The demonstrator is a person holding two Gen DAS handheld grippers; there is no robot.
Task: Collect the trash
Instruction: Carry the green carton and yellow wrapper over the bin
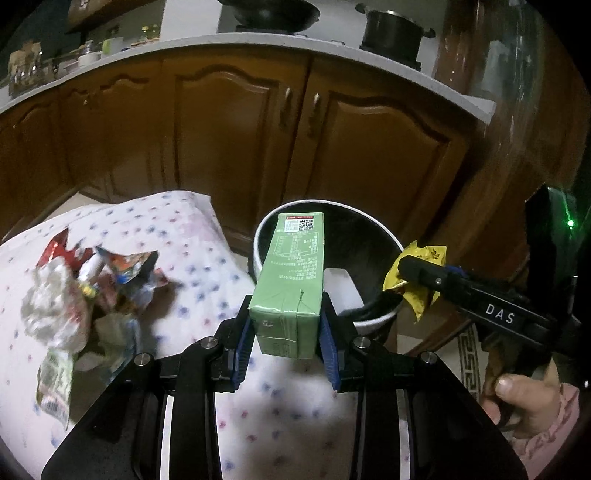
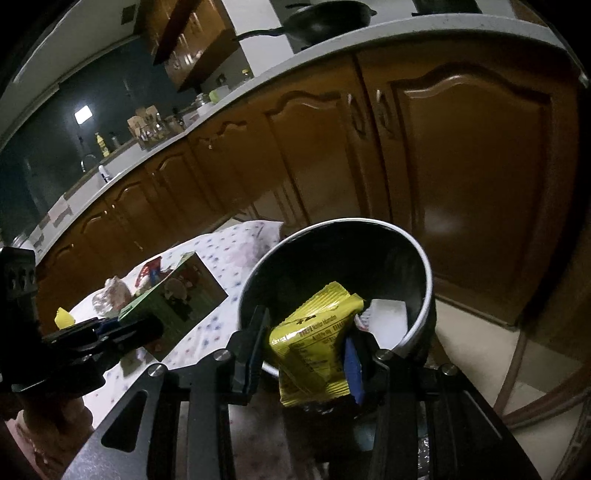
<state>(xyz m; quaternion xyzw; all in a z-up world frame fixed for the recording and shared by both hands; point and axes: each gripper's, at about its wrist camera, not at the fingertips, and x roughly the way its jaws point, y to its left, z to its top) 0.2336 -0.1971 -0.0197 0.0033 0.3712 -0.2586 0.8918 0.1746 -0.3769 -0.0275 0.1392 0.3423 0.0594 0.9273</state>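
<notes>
A table under a white dotted cloth point(image 1: 192, 236) stood before brown kitchen cabinets point(image 1: 229, 122), with a heap of crumpled wrappers point(image 1: 85, 291) at its left and a black-lined bin point(image 1: 373, 321) beside its edge. The left gripper point(image 1: 286, 332) pinched a green drink carton point(image 1: 291, 280) in front of the bin. The right gripper point(image 2: 306, 354) pinched a yellow snack wrapper point(image 2: 314, 343) over the bin's near rim.

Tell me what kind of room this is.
Most likely a home kitchen: wooden cabinet doors run under a pale countertop, with a black pot and a wok standing on top.
</notes>
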